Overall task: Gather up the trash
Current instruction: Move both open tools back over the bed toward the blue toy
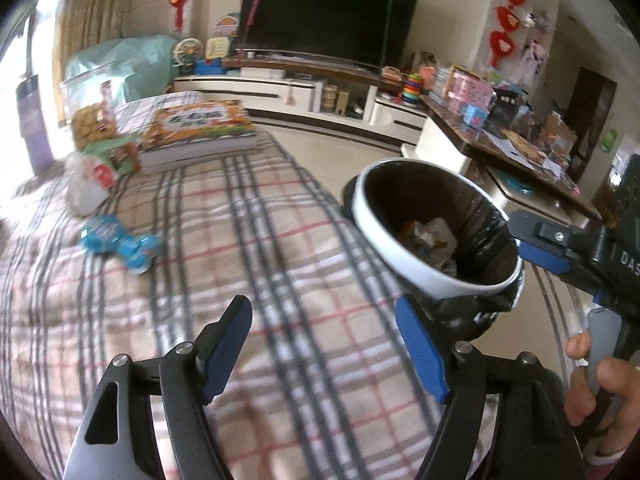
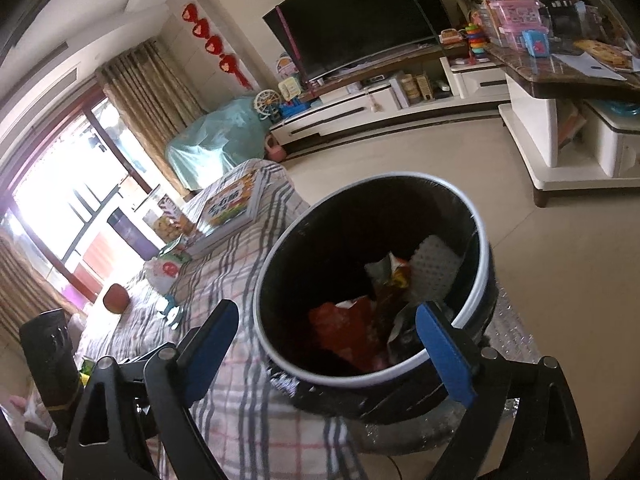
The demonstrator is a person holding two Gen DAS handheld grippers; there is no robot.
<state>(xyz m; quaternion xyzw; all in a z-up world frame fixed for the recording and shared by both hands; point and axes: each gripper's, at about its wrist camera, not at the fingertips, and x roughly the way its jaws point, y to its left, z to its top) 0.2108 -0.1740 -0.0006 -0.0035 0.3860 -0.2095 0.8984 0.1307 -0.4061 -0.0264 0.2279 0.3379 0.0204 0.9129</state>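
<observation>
Left wrist view: our left gripper (image 1: 324, 344) and right gripper (image 2: 336, 344) both gape, holding nothing. The blue wrapper (image 1: 118, 246), left of centre on the plaid cover (image 1: 280, 240), looks light, crinkly; we'd pinch its middle, then the bin (image 2: 372, 276).

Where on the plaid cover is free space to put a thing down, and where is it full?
The plaid cover is bare between the blue toy and the trash bin, and toward the open left tongs. The far end is crowded: big book, snack packets, white bag. The right tongs hang open beside the bin.
</observation>
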